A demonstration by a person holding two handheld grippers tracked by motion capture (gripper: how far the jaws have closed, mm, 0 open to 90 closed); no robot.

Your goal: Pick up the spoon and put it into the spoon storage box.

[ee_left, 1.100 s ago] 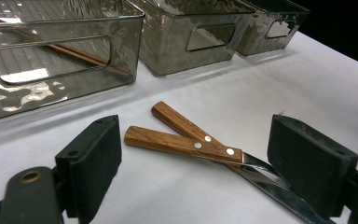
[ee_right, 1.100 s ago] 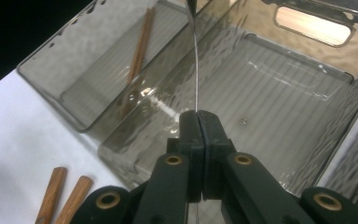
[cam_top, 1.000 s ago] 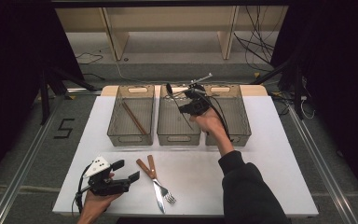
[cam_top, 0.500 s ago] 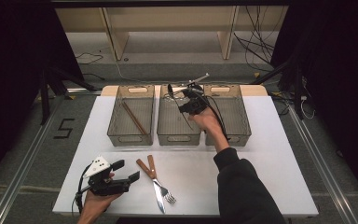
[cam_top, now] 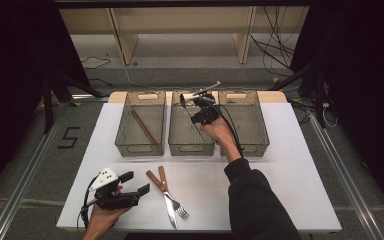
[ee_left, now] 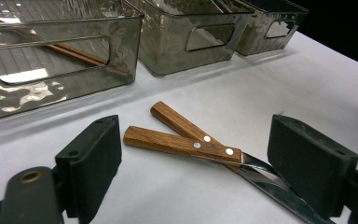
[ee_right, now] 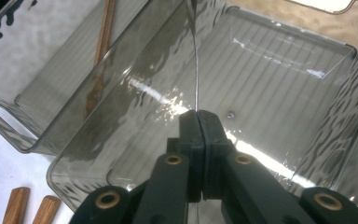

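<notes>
Metal utensil [ee_right: 196, 70], thin and edge-on, rose from the pinched-together jaws of the right gripper [ee_right: 198, 114] over the middle bin [ee_right: 279, 70] at frame centre. Low left, the left gripper [ee_left: 193, 154] stood spread around two wooden-handled pieces [ee_left: 182, 142]. No writing was readable on them

1. Three bins [cam_top: 192, 145] stand side by side across the 12 o'clock half of the table [cam_top: 290, 165]; their walls leave no gaps between them to pass through.
2. The right hand-held gripper [cam_top: 196, 112], closed on a thin metal utensil [ee_right: 196, 70], occupies the space above the middle bin.
3. A knife and fork [cam_top: 167, 197] lie crossed at 6 o'clock, just beside the left hand-held gripper [cam_top: 135, 184].
4. The 3 o'clock side of the table lies bare.
</notes>
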